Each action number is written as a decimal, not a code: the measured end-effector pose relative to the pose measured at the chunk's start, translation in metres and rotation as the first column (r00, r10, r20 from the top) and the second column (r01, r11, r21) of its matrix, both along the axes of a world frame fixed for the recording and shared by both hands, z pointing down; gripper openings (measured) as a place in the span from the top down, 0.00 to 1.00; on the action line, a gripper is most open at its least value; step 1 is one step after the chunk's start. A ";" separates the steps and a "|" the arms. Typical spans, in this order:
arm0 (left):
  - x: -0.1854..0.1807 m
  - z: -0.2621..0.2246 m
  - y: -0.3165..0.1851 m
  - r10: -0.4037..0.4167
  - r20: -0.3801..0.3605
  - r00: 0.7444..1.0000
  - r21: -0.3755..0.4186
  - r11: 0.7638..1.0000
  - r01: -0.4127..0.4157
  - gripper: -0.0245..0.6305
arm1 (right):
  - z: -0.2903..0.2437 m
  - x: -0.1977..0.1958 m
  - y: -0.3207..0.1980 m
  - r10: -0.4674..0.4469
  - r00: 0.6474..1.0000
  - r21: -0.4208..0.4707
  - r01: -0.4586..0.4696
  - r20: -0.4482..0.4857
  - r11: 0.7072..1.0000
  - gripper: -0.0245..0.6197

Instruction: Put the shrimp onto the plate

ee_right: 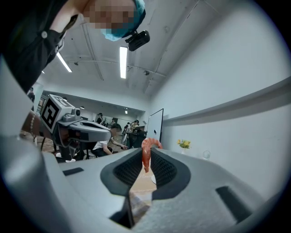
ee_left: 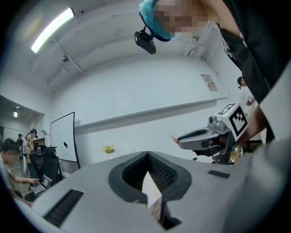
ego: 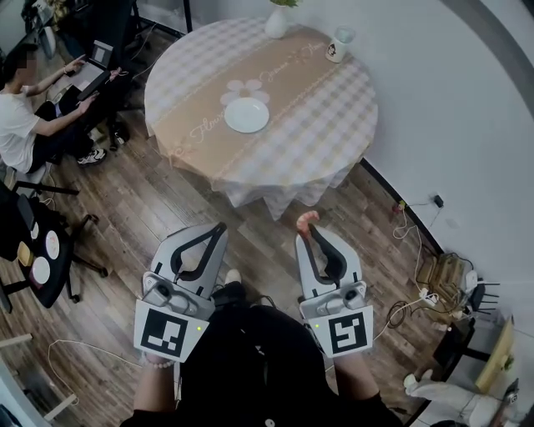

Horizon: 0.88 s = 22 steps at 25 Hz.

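The white plate [ego: 247,115] lies empty near the middle of the round table [ego: 309,142] with the checked cloth, well ahead of both grippers. A pink-orange shrimp [ego: 307,219] sticks up from the tips of my right gripper [ego: 308,230], which is shut on it above the wood floor, short of the table's near edge. In the right gripper view the shrimp [ee_right: 146,154] curls upward between the closed jaws. My left gripper [ego: 219,228] is held level beside it, shut with nothing in it; its tips [ee_left: 148,155] meet.
A white vase [ego: 278,20] and a mug [ego: 338,45] stand at the table's far side. A person [ego: 21,117] sits at a laptop at the upper left. An office chair [ego: 40,250] stands left. Cables and bags [ego: 442,279] lie by the right wall.
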<state>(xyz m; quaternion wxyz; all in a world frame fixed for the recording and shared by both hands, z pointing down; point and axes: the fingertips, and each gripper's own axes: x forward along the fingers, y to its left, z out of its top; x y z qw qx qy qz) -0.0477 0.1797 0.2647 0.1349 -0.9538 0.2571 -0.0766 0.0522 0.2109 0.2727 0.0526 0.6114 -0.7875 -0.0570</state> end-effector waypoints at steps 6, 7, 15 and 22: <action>-0.001 0.000 -0.031 0.023 -0.006 1.000 0.000 1.000 -0.023 0.96 | 0.002 -0.005 -0.024 0.017 1.000 -0.007 -0.017 -0.011 1.000 0.90; -0.001 0.000 -0.035 0.028 -0.006 1.000 0.000 1.000 -0.028 0.96 | 0.002 -0.004 -0.028 0.022 1.000 -0.008 -0.022 -0.011 1.000 0.90; -0.004 0.003 -0.065 0.038 -0.018 0.999 -0.008 0.999 -0.038 0.96 | 0.003 -0.004 -0.055 0.045 0.999 -0.010 -0.046 -0.016 0.999 0.90; -0.007 0.005 -0.076 0.048 -0.019 0.999 0.000 0.999 -0.048 0.96 | 0.003 -0.003 -0.067 0.067 0.998 0.012 -0.067 -0.017 0.998 0.90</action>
